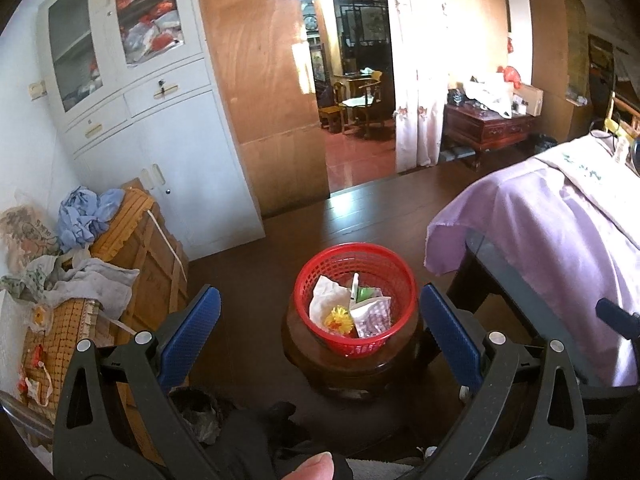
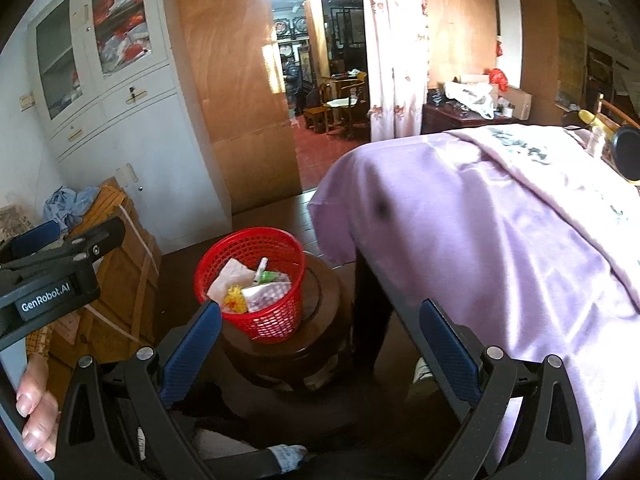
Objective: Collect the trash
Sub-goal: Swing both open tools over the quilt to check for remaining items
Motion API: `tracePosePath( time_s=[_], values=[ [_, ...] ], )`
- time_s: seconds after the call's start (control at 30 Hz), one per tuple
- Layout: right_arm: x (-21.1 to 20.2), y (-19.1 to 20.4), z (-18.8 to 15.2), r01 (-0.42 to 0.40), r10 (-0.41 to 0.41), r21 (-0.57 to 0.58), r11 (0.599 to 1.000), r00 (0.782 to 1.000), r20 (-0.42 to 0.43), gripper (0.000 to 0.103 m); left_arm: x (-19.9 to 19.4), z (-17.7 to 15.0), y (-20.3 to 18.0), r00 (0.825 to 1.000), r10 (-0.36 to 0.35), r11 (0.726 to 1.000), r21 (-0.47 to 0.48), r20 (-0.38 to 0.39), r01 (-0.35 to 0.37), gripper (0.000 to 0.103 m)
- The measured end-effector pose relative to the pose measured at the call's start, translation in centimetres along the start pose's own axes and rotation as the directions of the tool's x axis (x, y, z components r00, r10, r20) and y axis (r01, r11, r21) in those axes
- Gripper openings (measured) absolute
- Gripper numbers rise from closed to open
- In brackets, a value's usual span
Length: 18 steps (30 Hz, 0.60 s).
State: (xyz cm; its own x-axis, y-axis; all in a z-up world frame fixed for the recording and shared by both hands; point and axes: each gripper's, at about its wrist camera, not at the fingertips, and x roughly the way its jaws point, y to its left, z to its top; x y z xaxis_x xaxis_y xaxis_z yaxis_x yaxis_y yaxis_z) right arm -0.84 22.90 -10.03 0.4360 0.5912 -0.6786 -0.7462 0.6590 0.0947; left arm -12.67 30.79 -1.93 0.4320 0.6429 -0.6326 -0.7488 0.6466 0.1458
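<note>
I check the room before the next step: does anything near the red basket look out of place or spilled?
Nothing is spilled. The red basket stands upright on the dark wooden stool, with crumpled paper and a yellow flower inside. The only untidy thing is the loose cloth heaped on the wooden crate to the left.

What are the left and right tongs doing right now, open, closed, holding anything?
Left tongs: open, empty, aimed at the red basket of trash.
Right tongs: open, empty, beside the lilac tablecloth.
</note>
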Motion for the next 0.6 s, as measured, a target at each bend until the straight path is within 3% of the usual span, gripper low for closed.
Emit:
tracePosePath(
  time_s=[0.27, 0.43, 0.6],
  values=[
    [-0.6, -3.3, -0.1, 0.027, -0.027, 0.05, 0.998, 1.0, 0.007, 0.097, 0.9, 0.0, -2.6, 0.999, -0.012, 0.999, 0.036, -0.048, 0.014, 0.096],
    [-1.5, -6.6, 0.1, 0.05, -0.053, 0.1, 0.994, 0.998, 0.027, 0.097, 0.9, 1.0, -6.2, 0.999, -0.016, 0.994, 0.105, -0.041, 0.02, 0.096],
    [-2.7, -10.0, -0.1, 0.086, -0.094, 0.158, 0.984, 0.995, 0.043, 0.097, 0.4, 2.3, -10.6, 0.997, -0.073, 0.985, 0.157, -0.022, 0.075, 0.096]
  ],
)
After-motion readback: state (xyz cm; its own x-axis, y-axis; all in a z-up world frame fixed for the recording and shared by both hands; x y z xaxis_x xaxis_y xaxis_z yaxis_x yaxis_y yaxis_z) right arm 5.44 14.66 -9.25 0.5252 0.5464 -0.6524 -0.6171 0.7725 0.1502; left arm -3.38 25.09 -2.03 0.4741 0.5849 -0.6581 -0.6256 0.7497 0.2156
